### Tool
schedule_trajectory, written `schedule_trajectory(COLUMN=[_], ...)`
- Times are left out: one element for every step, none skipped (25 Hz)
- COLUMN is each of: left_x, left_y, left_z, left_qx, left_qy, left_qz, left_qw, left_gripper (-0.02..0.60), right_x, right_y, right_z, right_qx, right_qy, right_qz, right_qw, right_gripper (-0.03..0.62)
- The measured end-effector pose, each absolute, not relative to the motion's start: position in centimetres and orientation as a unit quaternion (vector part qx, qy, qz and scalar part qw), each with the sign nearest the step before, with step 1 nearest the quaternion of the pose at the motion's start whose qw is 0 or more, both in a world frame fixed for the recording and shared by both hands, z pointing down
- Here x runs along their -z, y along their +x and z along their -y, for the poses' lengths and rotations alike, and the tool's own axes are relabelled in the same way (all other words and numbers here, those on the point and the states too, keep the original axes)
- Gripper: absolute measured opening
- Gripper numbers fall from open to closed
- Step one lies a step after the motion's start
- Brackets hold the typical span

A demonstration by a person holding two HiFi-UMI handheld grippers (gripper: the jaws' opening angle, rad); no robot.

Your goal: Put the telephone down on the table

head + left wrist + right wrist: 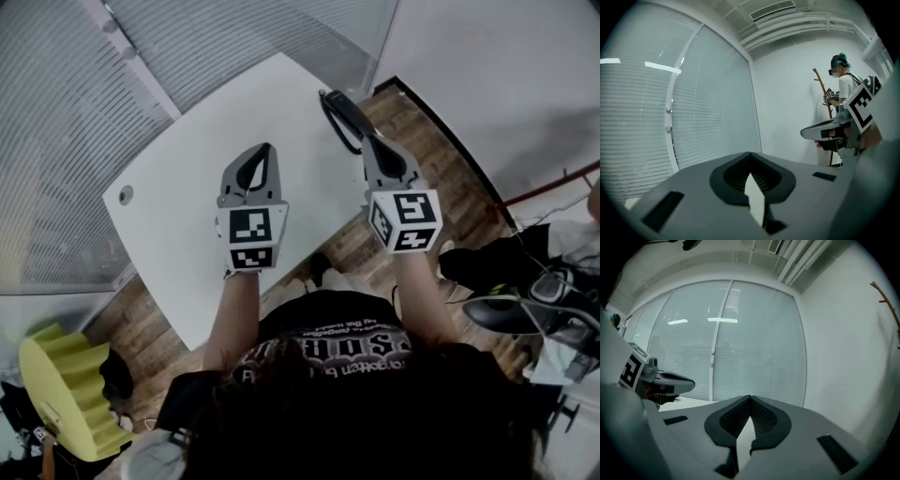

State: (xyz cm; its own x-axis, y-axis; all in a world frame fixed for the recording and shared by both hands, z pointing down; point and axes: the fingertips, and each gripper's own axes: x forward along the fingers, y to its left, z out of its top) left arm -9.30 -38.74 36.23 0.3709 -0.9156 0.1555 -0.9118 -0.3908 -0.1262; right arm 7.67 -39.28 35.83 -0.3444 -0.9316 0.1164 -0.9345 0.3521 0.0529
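Observation:
A dark, curved, elongated object (342, 116) that looks like a telephone handset lies by the right edge of the white table (178, 225). It sits just past the tip of my right gripper (367, 139), and I cannot tell whether they touch. Neither gripper view shows it. The right gripper (750, 399) is shut, its tips meeting with nothing between them. My left gripper (269, 148) hovers over the middle of the table, also shut and empty (750, 155). Both point nearly level toward the window blinds.
The table has a round grommet (125, 195) near its left corner. A yellow foam piece (58, 394) stands on the wooden floor at the lower left. Dark gear and a chair (525, 305) crowd the right. A person (842, 82) stands by a coat stand (819, 79).

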Motion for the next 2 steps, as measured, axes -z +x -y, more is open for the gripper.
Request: schedule_trajectory(left_x=[-36.19,-36.16], left_y=[-9.29,-9.28], left_z=[38.78,38.82], left_qx=[0.1,0.1], left_qy=[-0.828,-0.827], left_qz=[-0.552,-0.553], left_qw=[0.01,0.01], left_gripper=[0.003,0.003], right_x=[-35.85,-35.87], right_y=[7.67,7.68], right_z=[39.31,39.34], right_qx=[-0.012,-0.012], right_qy=[0.569,0.569], right_qz=[0.82,0.82], right_qw=[0.063,0.064], right_gripper=[0.028,0.028])
